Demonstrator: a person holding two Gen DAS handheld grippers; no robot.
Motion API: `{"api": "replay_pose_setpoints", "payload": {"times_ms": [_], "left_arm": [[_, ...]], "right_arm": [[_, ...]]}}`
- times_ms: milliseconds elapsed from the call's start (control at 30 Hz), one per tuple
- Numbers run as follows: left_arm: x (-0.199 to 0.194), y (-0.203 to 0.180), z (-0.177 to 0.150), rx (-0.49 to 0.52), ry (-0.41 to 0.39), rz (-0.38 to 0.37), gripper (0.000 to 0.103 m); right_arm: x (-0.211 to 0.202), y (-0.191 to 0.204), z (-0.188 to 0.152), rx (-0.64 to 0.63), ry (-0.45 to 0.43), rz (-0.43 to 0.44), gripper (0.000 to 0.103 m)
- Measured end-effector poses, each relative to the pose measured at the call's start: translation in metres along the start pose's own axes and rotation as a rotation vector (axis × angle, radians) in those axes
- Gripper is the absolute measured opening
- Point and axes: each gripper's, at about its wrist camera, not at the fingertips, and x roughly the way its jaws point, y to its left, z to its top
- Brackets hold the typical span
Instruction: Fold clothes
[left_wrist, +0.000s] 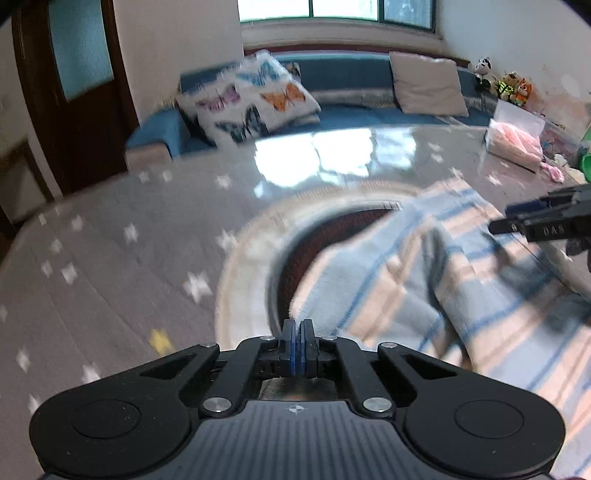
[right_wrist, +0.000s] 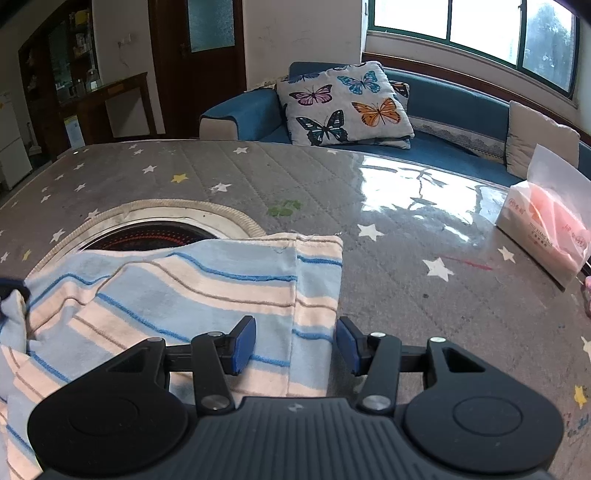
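A striped garment in light blue, cream and dark blue lies rumpled on the grey star-patterned table; it also shows in the left wrist view. My right gripper is open, its blue pads either side of the garment's right edge, just above it. My left gripper is shut with its pads together, at the garment's near-left corner; no cloth shows between the pads. The right gripper's fingers reach in from the right in the left wrist view, which is blurred.
A round opening with a rope-edged rim sits in the table, partly under the garment. A tissue pack lies at the table's right. A blue sofa with a butterfly cushion stands behind the table.
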Motion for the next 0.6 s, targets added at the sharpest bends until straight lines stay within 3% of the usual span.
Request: {"api": "replay_pose_setpoints", "payload": {"times_ms": [233,433,533,567,600], "left_arm": [[-0.003,0.000,0.037,0.131,-0.128,0.114,0.002],[0.016,0.000,0.047,0.213,-0.153,0.159,0.002],[0.030,0.003,0.049,0.228,-0.131,0.176,0.002],[0.035,0.005,0.049,0.231,-0.124,0.182,0.002],[0.040,0.006,0.050,0.233,-0.118,0.191,0.002]], "right_arm": [[0.011,-0.007,0.012,0.022,-0.008,-0.009,0.048],[0.036,-0.017,0.028,0.062,-0.017,-0.025,0.047],[0.044,-0.020,0.035,0.071,-0.031,-0.023,0.024],[0.046,-0.020,0.037,0.075,-0.030,-0.017,0.011],[0.047,-0.021,0.039,0.075,-0.031,-0.011,0.006]]}}
